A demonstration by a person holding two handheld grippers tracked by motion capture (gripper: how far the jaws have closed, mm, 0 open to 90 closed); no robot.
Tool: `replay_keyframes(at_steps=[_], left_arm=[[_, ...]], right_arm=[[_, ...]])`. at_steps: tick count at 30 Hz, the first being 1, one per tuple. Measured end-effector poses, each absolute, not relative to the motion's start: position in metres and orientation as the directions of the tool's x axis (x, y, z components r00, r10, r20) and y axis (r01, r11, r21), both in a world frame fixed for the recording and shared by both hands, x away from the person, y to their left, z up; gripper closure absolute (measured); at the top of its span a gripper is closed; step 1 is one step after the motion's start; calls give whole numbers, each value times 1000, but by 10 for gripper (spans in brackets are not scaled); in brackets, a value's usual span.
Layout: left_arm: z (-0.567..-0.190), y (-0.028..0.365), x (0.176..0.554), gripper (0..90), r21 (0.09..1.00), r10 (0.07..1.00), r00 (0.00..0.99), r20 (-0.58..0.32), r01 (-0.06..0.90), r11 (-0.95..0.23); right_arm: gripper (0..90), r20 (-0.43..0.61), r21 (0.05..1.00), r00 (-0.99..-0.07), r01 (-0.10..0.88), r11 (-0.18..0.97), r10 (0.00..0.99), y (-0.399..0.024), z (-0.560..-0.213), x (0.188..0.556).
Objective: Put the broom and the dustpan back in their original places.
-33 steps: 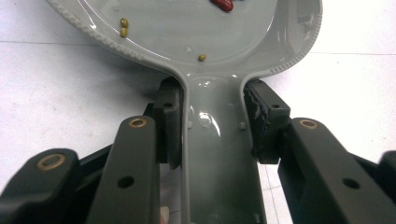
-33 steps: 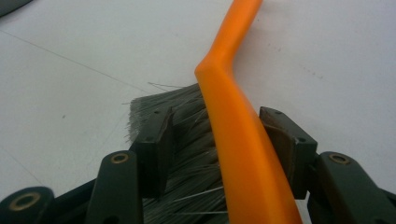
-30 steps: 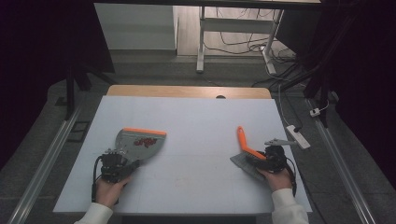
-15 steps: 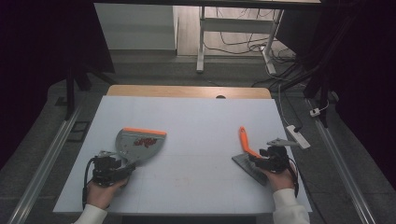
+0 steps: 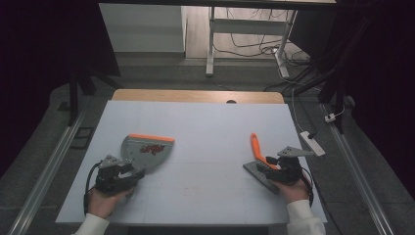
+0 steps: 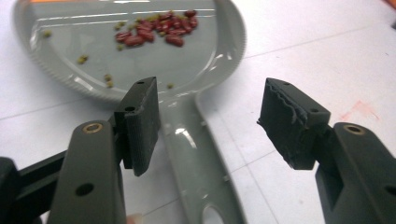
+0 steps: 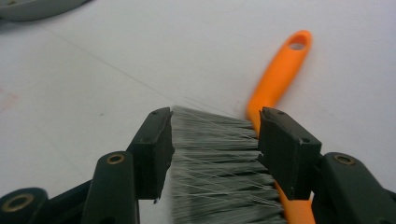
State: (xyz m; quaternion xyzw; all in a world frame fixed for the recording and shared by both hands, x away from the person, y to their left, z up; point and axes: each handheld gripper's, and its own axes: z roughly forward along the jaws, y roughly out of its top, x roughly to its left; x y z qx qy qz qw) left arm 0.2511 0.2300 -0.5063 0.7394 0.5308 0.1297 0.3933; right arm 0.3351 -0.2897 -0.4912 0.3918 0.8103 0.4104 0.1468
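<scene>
grey dustpan (image 5: 147, 152), red beans (image 6: 156, 29), orange-handled brush (image 5: 260, 161)

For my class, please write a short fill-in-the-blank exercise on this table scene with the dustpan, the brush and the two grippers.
1. The red beans lie inside the grey ____.
2. The brush has a handle coloured ____.
3. The jaws of the left gripper stand apart over the dustpan's ____.
4. Between the jaws of the right gripper lie the brush's grey ____.

Missing words: dustpan; orange; handle; bristles

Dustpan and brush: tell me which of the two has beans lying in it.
The grey dustpan by the left gripper: red beans lie in its tray. The orange-handled brush carries none.
</scene>
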Motion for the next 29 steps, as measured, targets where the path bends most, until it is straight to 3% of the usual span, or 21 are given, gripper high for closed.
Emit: replay_keyframes(at_steps=[9, 29], left_arm=[[-509, 215, 261, 392, 717, 825, 521, -218, 659, -227], [-511, 210, 265, 392, 706, 806, 550, -219, 659, -258]], right_arm=[[452, 68, 777, -725, 469, 419, 686, -276, -494, 329], [452, 50, 787, -768, 424, 449, 638, -269, -494, 325]])
